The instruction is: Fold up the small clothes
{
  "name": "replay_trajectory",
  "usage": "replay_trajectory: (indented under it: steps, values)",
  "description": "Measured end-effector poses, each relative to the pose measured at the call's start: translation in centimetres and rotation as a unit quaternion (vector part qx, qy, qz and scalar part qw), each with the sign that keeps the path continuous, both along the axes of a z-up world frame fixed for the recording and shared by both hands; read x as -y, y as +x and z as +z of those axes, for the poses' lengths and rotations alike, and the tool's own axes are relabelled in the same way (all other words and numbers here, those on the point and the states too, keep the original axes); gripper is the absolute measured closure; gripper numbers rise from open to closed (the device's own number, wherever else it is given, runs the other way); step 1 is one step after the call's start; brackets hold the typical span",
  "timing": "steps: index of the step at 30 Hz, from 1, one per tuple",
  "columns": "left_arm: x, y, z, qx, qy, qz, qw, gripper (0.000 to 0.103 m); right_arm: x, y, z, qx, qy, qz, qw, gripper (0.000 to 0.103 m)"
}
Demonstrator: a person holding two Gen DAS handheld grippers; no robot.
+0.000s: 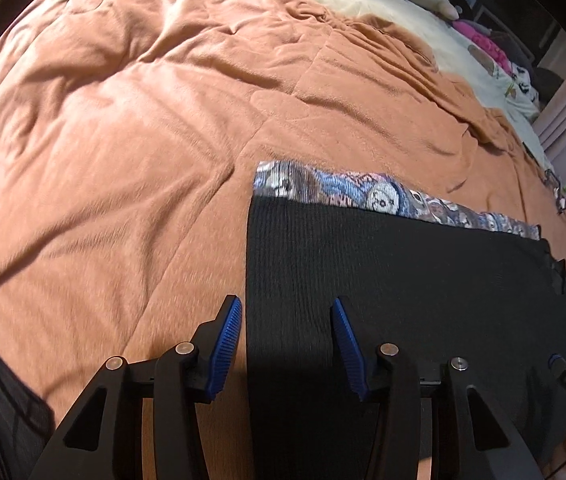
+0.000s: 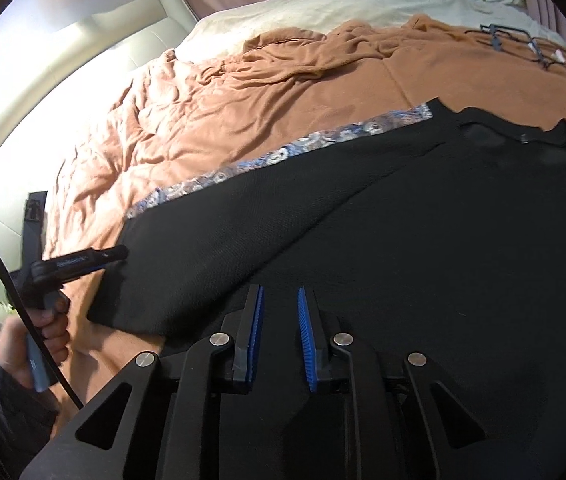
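Note:
A black ribbed garment lies spread on the orange bedspread, with a blue and white patterned cloth showing along its far edge. My left gripper is open, its jaws either side of the garment's left edge, just above it. In the right wrist view the garment has one side folded diagonally over itself. My right gripper is open and empty over the garment's near part. The left gripper shows there at the garment's left edge, held by a hand.
The wrinkled orange bedspread covers most of the bed. A cream blanket lies at the far side with soft toys and pink things beyond. Black cables lie on the bedspread at the far right. A padded cream headboard stands left.

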State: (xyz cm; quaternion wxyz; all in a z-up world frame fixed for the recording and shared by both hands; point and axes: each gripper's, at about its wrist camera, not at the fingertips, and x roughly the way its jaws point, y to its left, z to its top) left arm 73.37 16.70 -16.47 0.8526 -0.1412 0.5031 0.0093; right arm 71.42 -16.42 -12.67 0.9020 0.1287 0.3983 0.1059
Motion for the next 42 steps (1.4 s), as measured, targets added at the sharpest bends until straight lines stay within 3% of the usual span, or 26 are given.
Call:
replay_trajectory:
  steps: [1, 3, 4, 5, 11, 17, 24, 25, 26, 28, 42]
  values:
    - [0.1, 0.3, 0.0, 0.003, 0.004, 0.0, 1.0, 0.056, -0.3, 0.4, -0.3, -0.004, 0.006, 0.001, 1.0, 0.089]
    - [0.3, 0.7, -0.1, 0.005, 0.016, 0.004, 0.9999, 0.072, -0.6, 1.3, -0.8, -0.01, 0.016, 0.002, 1.0, 0.09]
    - [0.4, 0.7, 0.0, 0.007, 0.012, 0.002, 0.9999, 0.087, -0.8, 1.8, -1.0, -0.013, 0.019, 0.003, 1.0, 0.09]
    - [0.5, 0.8, 0.1, 0.008, -0.001, -0.004, 1.0, 0.095, -0.9, 2.2, -1.1, -0.015, 0.021, 0.003, 1.0, 0.09]
    - [1.7, 0.1, 3.2, 0.043, 0.011, -0.032, 0.9985, 0.095, -1.9, 4.1, -2.0, -0.02, 0.035, 0.009, 0.999, 0.09]
    - [3.2, -0.4, 7.3, 0.075, 0.004, -0.052, 0.9958, 0.095, -2.7, 6.0, -4.3, -0.052, 0.043, 0.015, 0.998, 0.09]
    - [6.4, -0.9, 12.0, 0.106, 0.013, -0.08, 0.9911, 0.095, -0.1, 4.5, -1.7, -0.042, 0.089, 0.025, 0.995, 0.087]
    - [7.0, -1.1, 12.7, 0.11, 0.015, -0.084, 0.9902, 0.095, 0.7, 3.8, -1.2, -0.038, 0.097, 0.024, 0.994, 0.075]
    - [7.6, -1.2, 13.3, 0.115, 0.015, -0.088, 0.9894, 0.095, 1.3, 3.2, -0.8, -0.031, 0.099, 0.023, 0.994, 0.049]
    - [8.9, -1.5, 14.4, 0.12, 0.012, -0.095, 0.9881, 0.095, 3.1, 1.2, 0.5, 0.001, 0.098, 0.013, 0.995, 0.024]
    - [19.5, -2.7, 19.7, 0.14, 0.028, -0.153, 0.9778, 0.095, 11.3, -6.3, 3.6, 0.035, 0.072, -0.012, 0.997, 0.024]
